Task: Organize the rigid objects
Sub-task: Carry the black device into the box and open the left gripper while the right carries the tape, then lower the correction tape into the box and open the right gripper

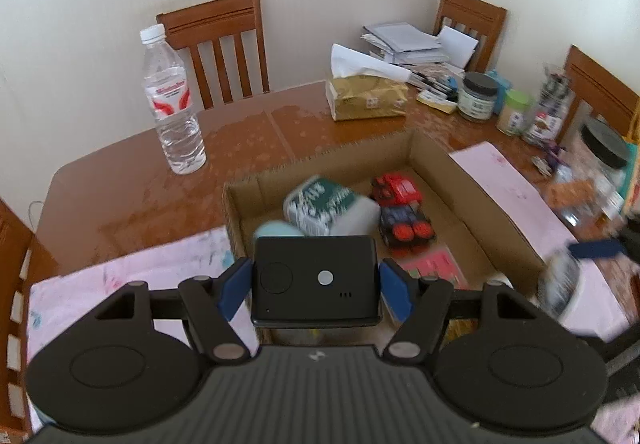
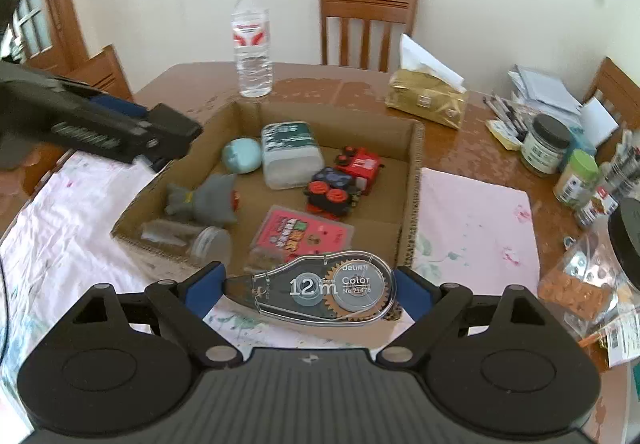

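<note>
Holding two things at once, we have both above the cardboard box (image 2: pixel 412 180) on the table (image 1: pixel 120 180). Our left gripper (image 1: pixel 314 286) has its fingers clamped on a small black device (image 1: pixel 315 280), low in the middle of the left view. Our right gripper (image 2: pixel 310 290) grips a clear correction tape dispenser (image 2: pixel 324 290) end to end, low centre in the right view.

The box already holds a toy truck (image 2: pixel 344 184), a green-lidded tub (image 2: pixel 290 152), a pale blue pebble-shaped case (image 2: pixel 241 154), a grey toy (image 2: pixel 204 200), a clear jar (image 2: pixel 188 238) and a red card pack (image 2: pixel 304 232).

To do this well, we should bring each thing down over a bare patch of the box floor, perhaps the right side near the wall, one hand after the other so the grippers stay apart, and loosen the fingers only once the thing is low.
</note>
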{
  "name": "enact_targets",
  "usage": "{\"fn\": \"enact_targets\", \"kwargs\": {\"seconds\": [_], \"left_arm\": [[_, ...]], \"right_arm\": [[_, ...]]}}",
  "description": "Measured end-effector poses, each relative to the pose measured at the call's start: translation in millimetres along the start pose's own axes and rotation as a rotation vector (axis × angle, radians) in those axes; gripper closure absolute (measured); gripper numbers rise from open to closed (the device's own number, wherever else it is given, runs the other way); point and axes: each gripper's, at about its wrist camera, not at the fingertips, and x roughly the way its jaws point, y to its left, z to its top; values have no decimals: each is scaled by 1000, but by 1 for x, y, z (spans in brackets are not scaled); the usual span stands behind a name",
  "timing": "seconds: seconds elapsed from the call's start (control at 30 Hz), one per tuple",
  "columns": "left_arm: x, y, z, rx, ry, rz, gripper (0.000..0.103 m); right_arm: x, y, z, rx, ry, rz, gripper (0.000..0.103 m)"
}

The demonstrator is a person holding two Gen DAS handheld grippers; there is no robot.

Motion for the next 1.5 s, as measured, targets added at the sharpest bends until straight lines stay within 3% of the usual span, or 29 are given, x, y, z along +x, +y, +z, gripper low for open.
{"fn": "enact_targets", "kwargs": {"seconds": [0.27, 0.43, 0.53, 0.77, 0.9, 1.2, 1.33, 1.5], "left_arm": [[57, 8, 7, -36, 51, 41, 32], [47, 11, -3, -85, -12, 23, 5], [30, 11, -8, -97, -76, 68, 2], [-14, 10, -38, -125, -154, 170, 0], [-32, 11, -56, -168, -162, 186, 0], [-63, 19, -82, -211, -194, 286, 1], [-70, 24, -88, -231, -196, 301, 1], [-75, 23, -91, -242, -190, 301, 1]], "right_arm": [[1, -12, 5, 41, -13, -33, 10], [1, -15, 9, 39, -17, -42, 10], [4, -16, 12, 30, -14, -43, 10], [19, -11, 25, 12, -6, -20, 10], [35, -2, 35, -28, 2, -1, 10], [76, 32, 63, -197, 42, 85, 10], [87, 47, 72, -254, 51, 84, 10], [90, 53, 79, -247, 32, 68, 0]]}}
